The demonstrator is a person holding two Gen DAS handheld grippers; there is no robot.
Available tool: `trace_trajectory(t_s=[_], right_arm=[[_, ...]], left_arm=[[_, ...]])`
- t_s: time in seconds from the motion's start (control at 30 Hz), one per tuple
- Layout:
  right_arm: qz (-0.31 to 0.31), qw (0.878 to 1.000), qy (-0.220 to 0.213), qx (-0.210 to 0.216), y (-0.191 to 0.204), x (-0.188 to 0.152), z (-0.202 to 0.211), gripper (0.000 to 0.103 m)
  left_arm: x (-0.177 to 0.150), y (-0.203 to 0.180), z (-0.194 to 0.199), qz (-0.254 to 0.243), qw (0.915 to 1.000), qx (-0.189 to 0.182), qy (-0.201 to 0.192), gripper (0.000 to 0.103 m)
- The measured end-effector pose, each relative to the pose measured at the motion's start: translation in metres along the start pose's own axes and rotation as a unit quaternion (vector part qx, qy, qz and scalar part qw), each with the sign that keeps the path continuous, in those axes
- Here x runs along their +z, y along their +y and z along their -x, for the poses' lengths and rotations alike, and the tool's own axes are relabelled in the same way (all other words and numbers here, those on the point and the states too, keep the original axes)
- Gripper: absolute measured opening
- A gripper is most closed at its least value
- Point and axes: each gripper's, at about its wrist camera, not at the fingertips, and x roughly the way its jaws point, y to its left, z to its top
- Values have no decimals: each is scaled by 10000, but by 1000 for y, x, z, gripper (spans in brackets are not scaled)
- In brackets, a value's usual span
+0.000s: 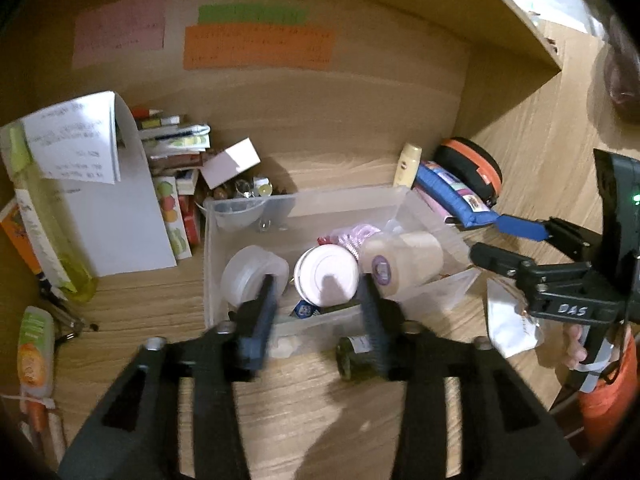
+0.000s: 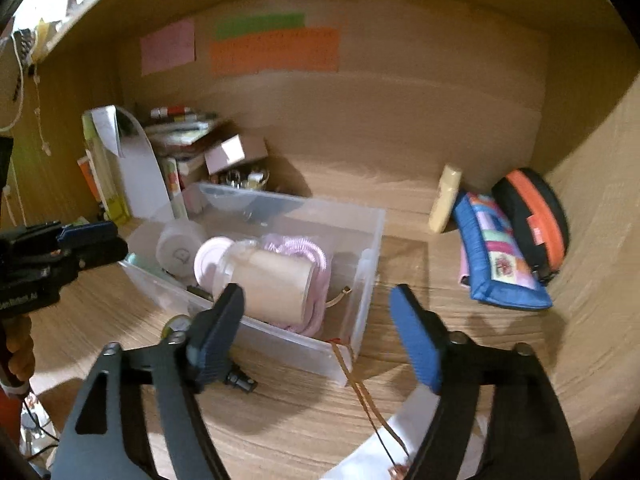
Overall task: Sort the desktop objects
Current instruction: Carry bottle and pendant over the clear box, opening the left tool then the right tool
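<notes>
A clear plastic bin [image 1: 248, 208] [image 2: 360, 280] stands on the wooden desk and holds a white round jar [image 1: 326, 276], a tape roll [image 1: 248, 272], a beige cylinder [image 1: 404, 260] [image 2: 276, 284] and a pink coiled cord [image 2: 300, 250]. My left gripper [image 1: 320, 292] hovers open and empty over the bin's near edge. A small dark bottle [image 1: 352, 356] lies on the desk just before the bin. My right gripper [image 2: 316, 316] is open and empty over the bin's right corner; it also shows in the left wrist view [image 1: 516, 240].
A blue patchwork pouch [image 2: 496, 256], an orange-black case [image 2: 532, 216] and a cream tube [image 2: 444, 200] lie right of the bin. Books, a white folder [image 1: 120, 200] and a small box [image 1: 232, 160] crowd the back left. A white packet [image 1: 508, 324] lies right of the bin.
</notes>
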Motion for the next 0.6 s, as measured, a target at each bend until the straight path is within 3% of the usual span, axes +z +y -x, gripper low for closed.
trace_trajectory(t_s=[0.03,0.17,0.27,0.4,0.6], right_arm=[[-34,10000,-63,-28,-2,0,8,86],[-171,9996,-198,-77,-11,-5,32,93],[-213,9988,-239,-364,-19,-15,44,100],[-363,9967,-109,-722,-35,-36,54,103],[-686,9943,247,-772,-62,-71,56,103]], left_arm=[[-1,-2,3,-4,10000,5,-21,60],[-9,-12,9,-50,10000,-73,46,64],[-18,-20,5,-88,9998,-106,161,75],[-30,-31,-10,-83,9983,-299,495,75],[-48,-49,-38,-170,9947,-411,922,75]])
